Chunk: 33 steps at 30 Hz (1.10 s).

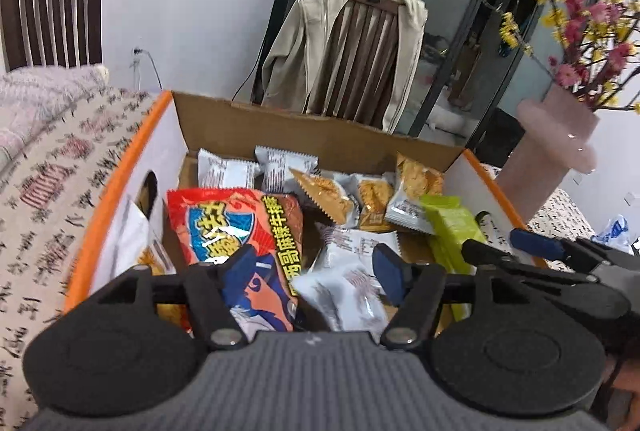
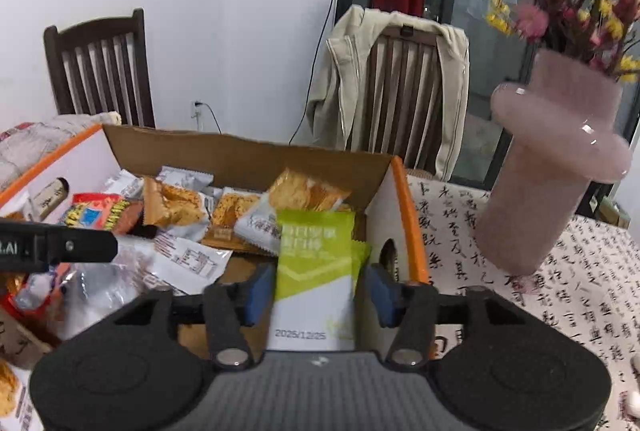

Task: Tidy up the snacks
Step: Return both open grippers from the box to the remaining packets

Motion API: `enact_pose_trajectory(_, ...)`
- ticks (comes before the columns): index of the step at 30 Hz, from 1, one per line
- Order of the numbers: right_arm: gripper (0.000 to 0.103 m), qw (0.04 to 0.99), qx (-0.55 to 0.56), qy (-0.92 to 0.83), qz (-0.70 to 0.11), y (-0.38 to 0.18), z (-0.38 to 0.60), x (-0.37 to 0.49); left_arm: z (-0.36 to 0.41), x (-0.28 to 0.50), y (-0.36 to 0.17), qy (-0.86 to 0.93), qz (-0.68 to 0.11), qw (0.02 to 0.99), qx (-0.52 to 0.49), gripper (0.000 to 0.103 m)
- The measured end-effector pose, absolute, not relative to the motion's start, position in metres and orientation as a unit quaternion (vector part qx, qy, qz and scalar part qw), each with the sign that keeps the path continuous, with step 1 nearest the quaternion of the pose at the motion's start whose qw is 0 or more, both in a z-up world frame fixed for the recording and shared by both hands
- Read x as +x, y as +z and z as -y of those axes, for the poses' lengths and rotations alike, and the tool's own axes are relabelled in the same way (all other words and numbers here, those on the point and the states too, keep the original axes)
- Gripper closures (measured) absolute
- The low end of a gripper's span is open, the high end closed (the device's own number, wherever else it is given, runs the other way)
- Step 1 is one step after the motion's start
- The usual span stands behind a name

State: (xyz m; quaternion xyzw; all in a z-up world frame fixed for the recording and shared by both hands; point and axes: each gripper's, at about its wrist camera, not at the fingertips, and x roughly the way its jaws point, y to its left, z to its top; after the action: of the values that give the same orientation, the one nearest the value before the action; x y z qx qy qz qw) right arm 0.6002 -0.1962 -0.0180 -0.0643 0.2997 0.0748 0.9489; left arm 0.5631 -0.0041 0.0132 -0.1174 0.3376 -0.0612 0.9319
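Observation:
A cardboard box (image 1: 280, 123) with orange edges and white sides holds several snack packets. My left gripper (image 1: 316, 271) stands open low over the box's near side. A large red snack bag (image 1: 240, 223) and a white packet (image 1: 340, 291) lie beneath its jaws. My right gripper (image 2: 318, 291) is open at the box's right end. A green and white packet (image 2: 316, 251) stands upright between its pads, with a gap on the right side. The left wrist view shows the right gripper (image 1: 504, 245) beside this green packet (image 1: 452, 223). Orange cracker packets (image 2: 304, 191) lie further back.
A pink vase (image 2: 552, 171) of red and yellow flowers stands on the calligraphy tablecloth (image 2: 520, 311) right of the box. Behind the table, a chair (image 2: 400, 83) carries a beige jacket. A dark wooden chair (image 2: 100, 71) stands against the wall at the left.

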Motion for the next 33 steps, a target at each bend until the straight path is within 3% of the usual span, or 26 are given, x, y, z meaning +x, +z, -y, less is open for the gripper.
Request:
enact_pose_trajectory(5,0.036,0.955,-0.05,0.082,-0.281,0.011,0.206,0.573,0.007,0.532,0.041,-0.065,-0.323,0.939,-0.097,0.034)
enact_pose_trajectory(10,0.027,0.959,-0.022,0.089,-0.269,0.038,0.221,0.529,0.012,0.469,0.064,-0.053,-0.29,0.953,-0.063,0.017)
enact_pose_trajectory(19,0.012,0.957,0.018,0.128,-0.258,0.057,0.24,0.404,0.02,0.314,0.073,-0.047,-0.244,0.968,-0.034,0.001)
enact_pose_trajectory(26,0.005,0.955,0.011,0.153,-0.253,0.041,0.246,0.295,0.015,0.225,0.053,-0.045,-0.25,0.964,-0.077,0.0)
enact_pose_trajectory(33,0.004,0.954,0.005,0.165,-0.251,0.01,0.248,0.202,0.014,0.155,0.021,-0.013,-0.28,0.953,-0.114,0.0)
